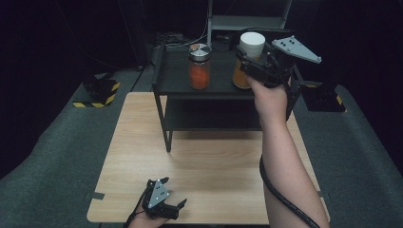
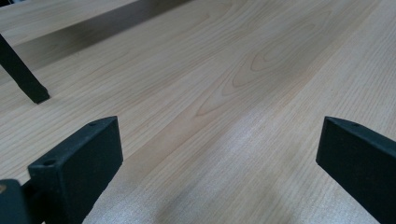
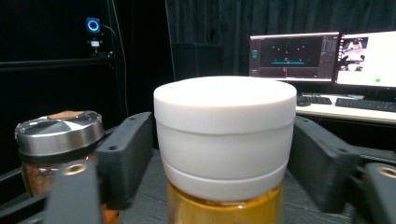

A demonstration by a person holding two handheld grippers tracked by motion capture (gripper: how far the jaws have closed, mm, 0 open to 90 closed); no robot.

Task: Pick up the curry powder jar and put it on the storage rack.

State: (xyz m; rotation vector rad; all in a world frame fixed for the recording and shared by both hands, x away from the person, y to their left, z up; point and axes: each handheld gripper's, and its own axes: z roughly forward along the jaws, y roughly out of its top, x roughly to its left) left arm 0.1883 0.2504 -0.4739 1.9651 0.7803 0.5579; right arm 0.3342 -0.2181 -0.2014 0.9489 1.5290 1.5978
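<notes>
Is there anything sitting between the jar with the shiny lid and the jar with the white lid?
No. In the high view the shelf is bare between the silver-lidded jar and the white-lidded jar.

Dark room, grey carpet (image 1: 57,156), monitors (image 3: 294,56)

The high view looks forward and down over the table (image 1: 209,161) and shelf (image 1: 209,83), the left gripper view skims the tabletop closely, and the right gripper view faces level, close to the white-lidded jar (image 3: 224,140) on that shelf.
</notes>
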